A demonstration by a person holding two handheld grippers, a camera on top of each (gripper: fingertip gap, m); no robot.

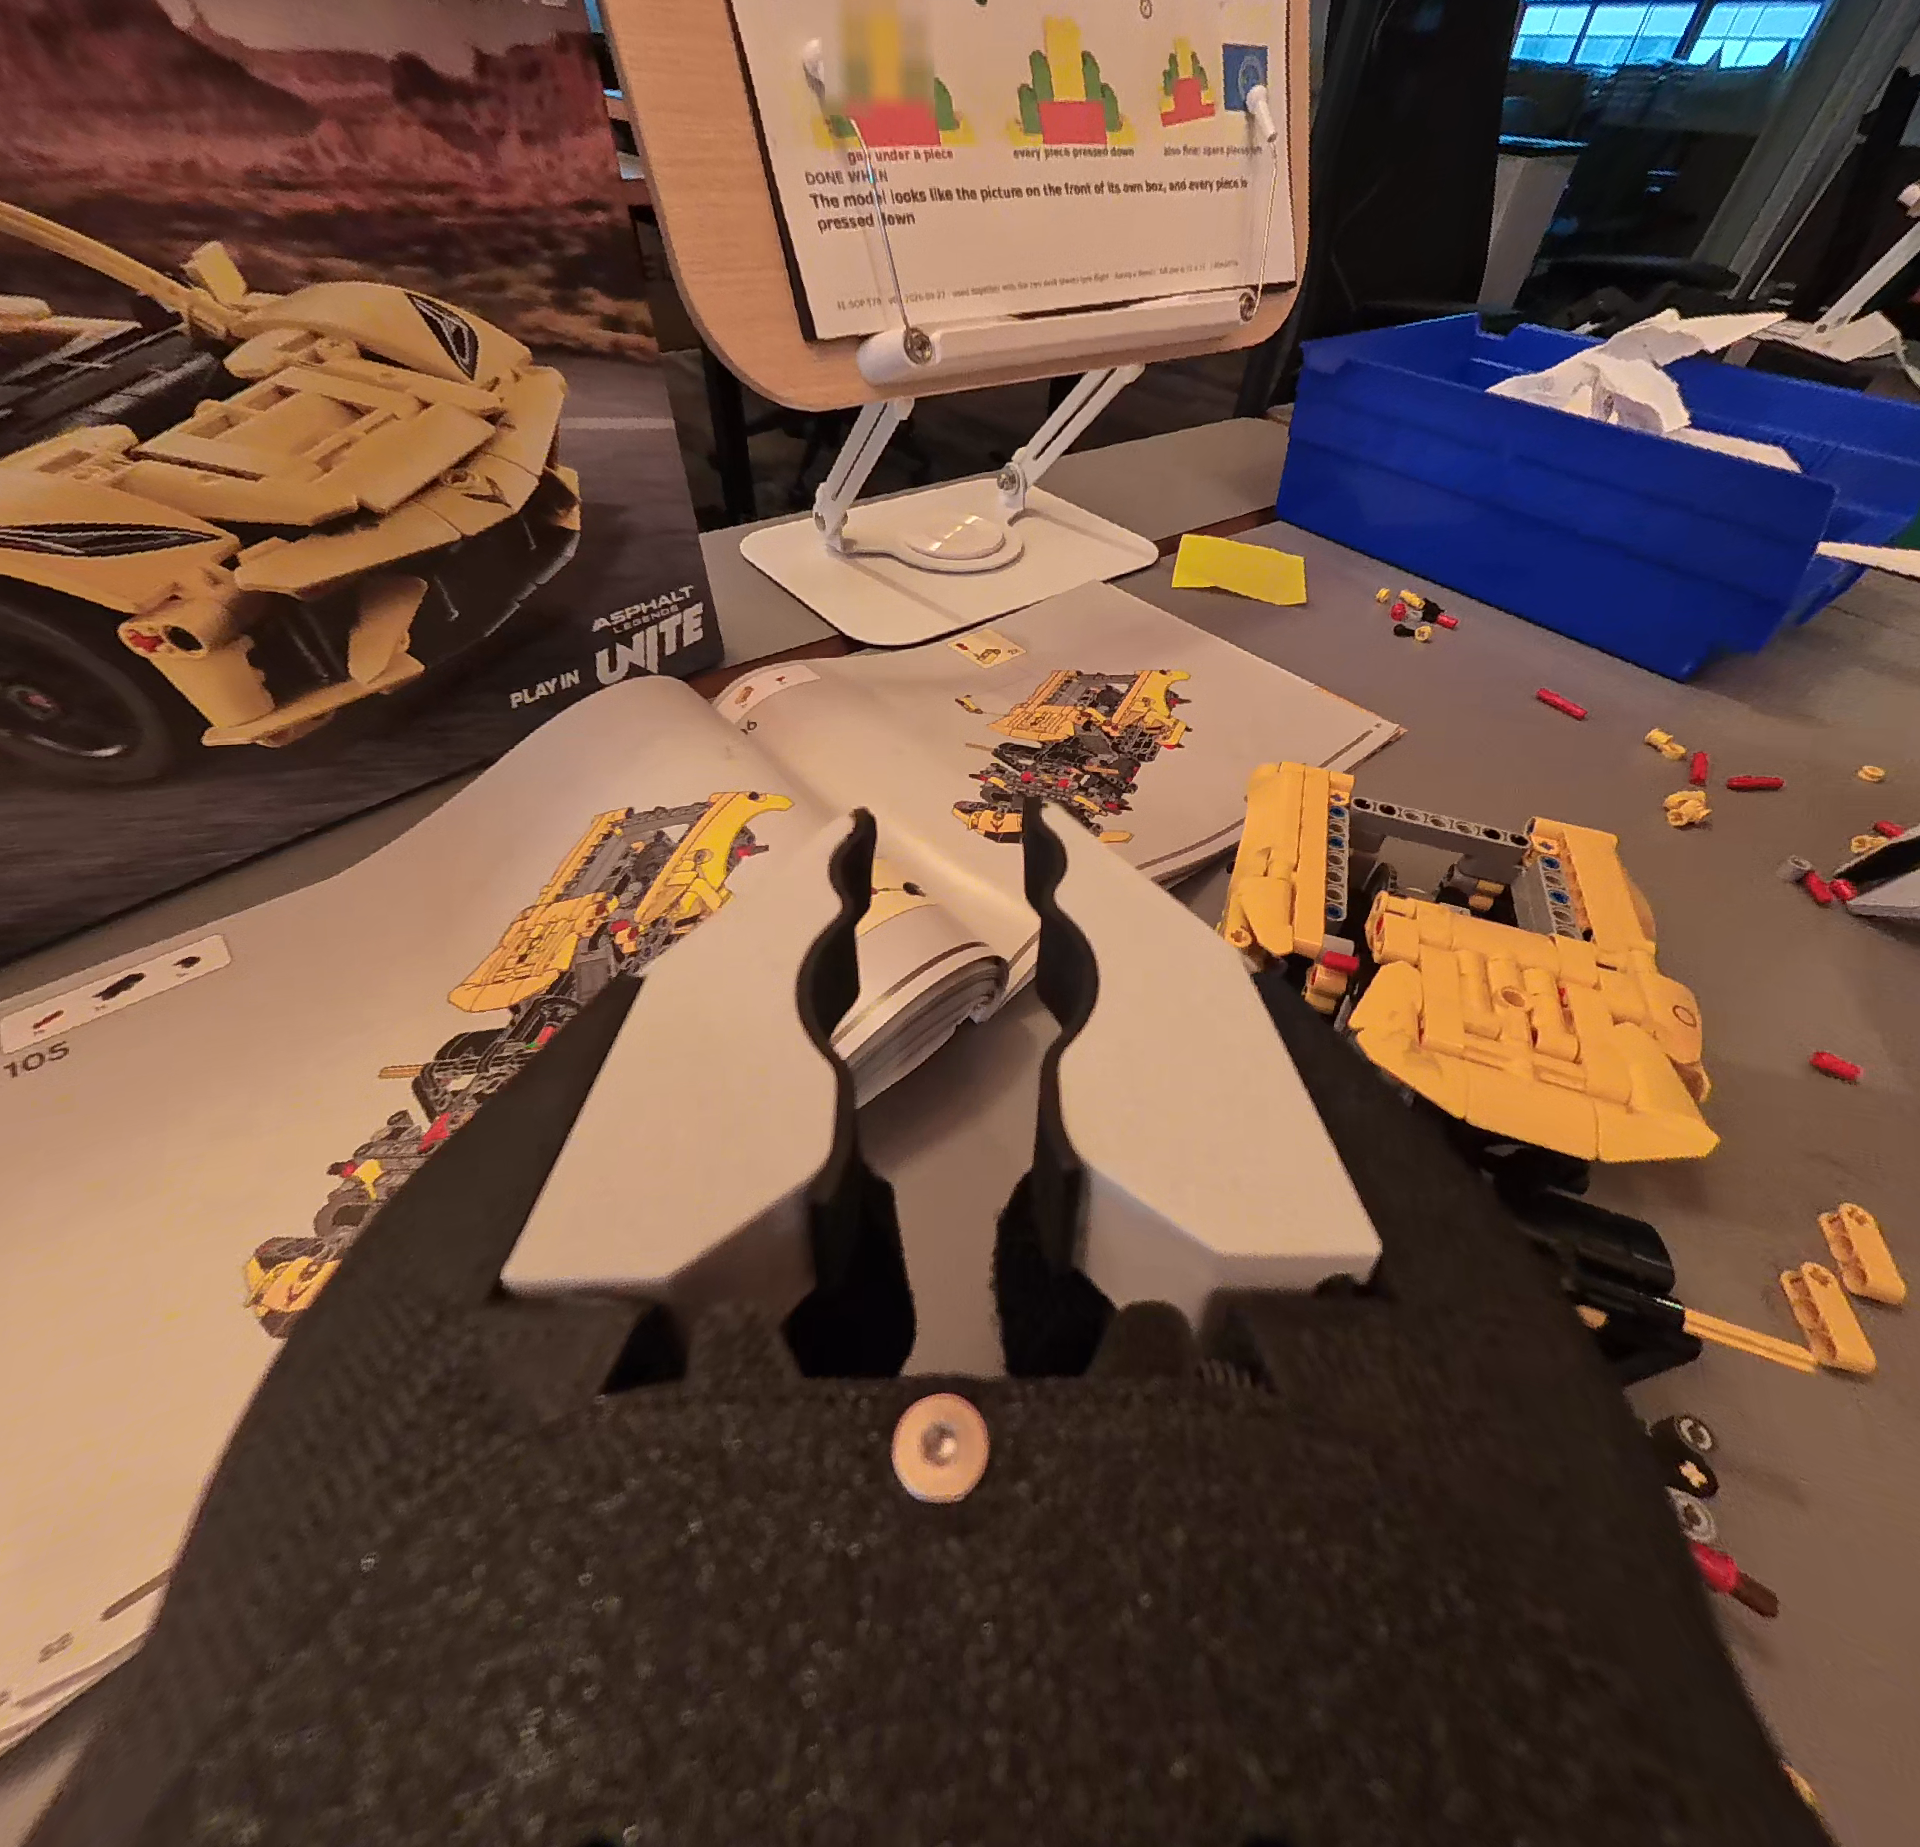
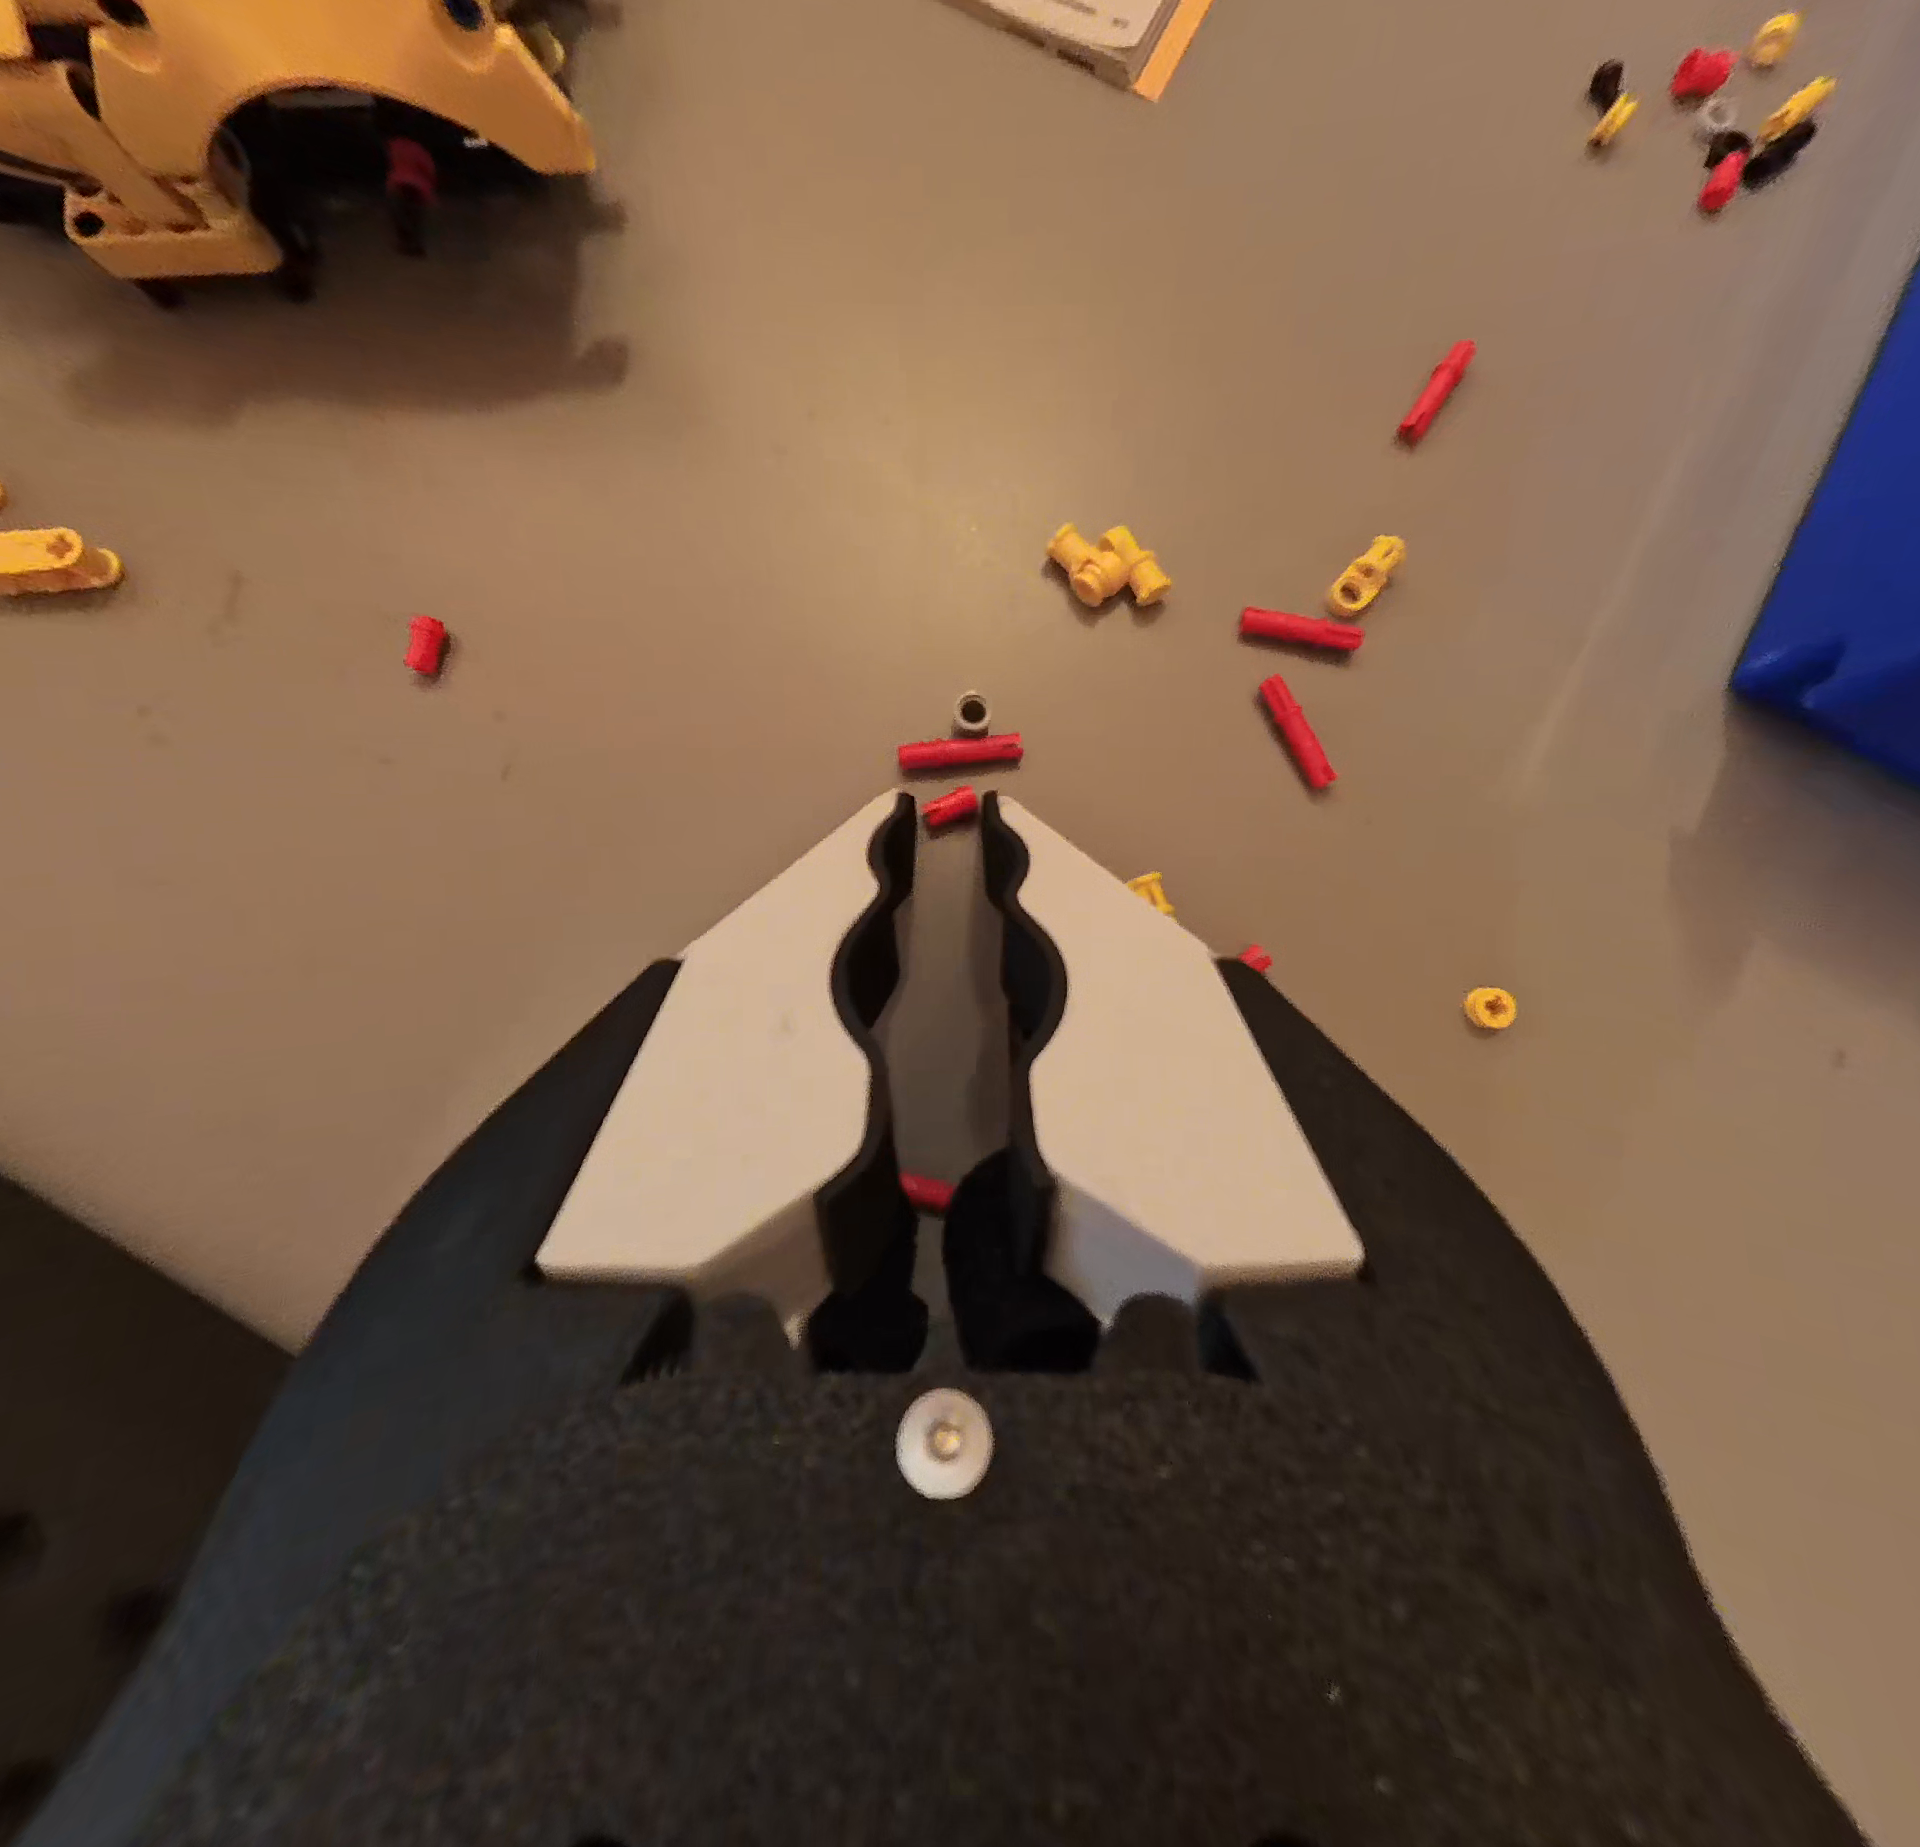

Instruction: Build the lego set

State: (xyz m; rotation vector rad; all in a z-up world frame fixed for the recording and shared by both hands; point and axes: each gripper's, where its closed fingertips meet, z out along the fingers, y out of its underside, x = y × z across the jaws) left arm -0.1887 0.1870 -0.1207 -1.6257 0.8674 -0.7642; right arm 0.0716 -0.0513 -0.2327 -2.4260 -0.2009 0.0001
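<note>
Right gripper (image 2: 948, 805) has its jaws parted around a short red pin (image 2: 950, 806) on the table; left gripper (image 1: 945, 826) hangs released over the manual (image 1: 312, 966), yellow car build (image 1: 1475, 976) just beside. I'd square up, squeeze gently so it doesn't squirt out.

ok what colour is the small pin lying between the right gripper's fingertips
Red. The short plastic pin lies on the grey table between the fingertips of the right gripper, clearest in the right wrist view.
</note>
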